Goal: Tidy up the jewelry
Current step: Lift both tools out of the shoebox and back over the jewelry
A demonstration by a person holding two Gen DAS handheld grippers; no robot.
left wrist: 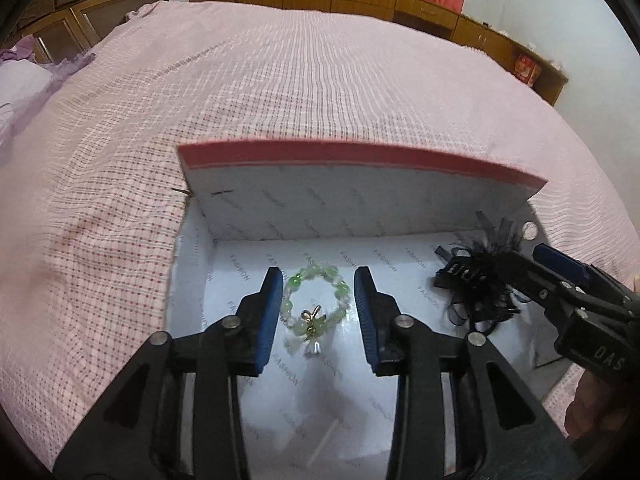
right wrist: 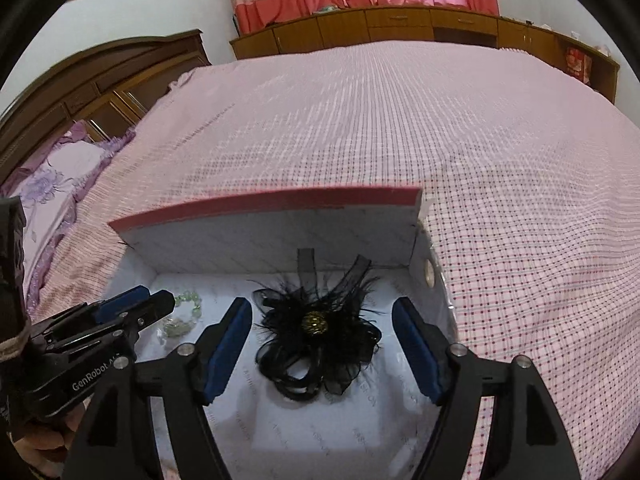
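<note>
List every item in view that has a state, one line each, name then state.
Box: open, far wall upright, resting on the bed.
Green bead bracelet: lying flat on the box floor, unheld.
Black feather hair piece: lying on the box floor, unheld.
Left hand-held gripper: open, jaws either side of the bracelet.
Right hand-held gripper: open, jaws straddling the hair piece.

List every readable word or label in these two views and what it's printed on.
"FASHION": repeated across the box lining.
"GenRobot": side of the left gripper; the letters after it are too blurred.
"DAS": side of the right gripper; cut off, rest unreadable.
Red box on the cabinet: print too blurred.
</note>
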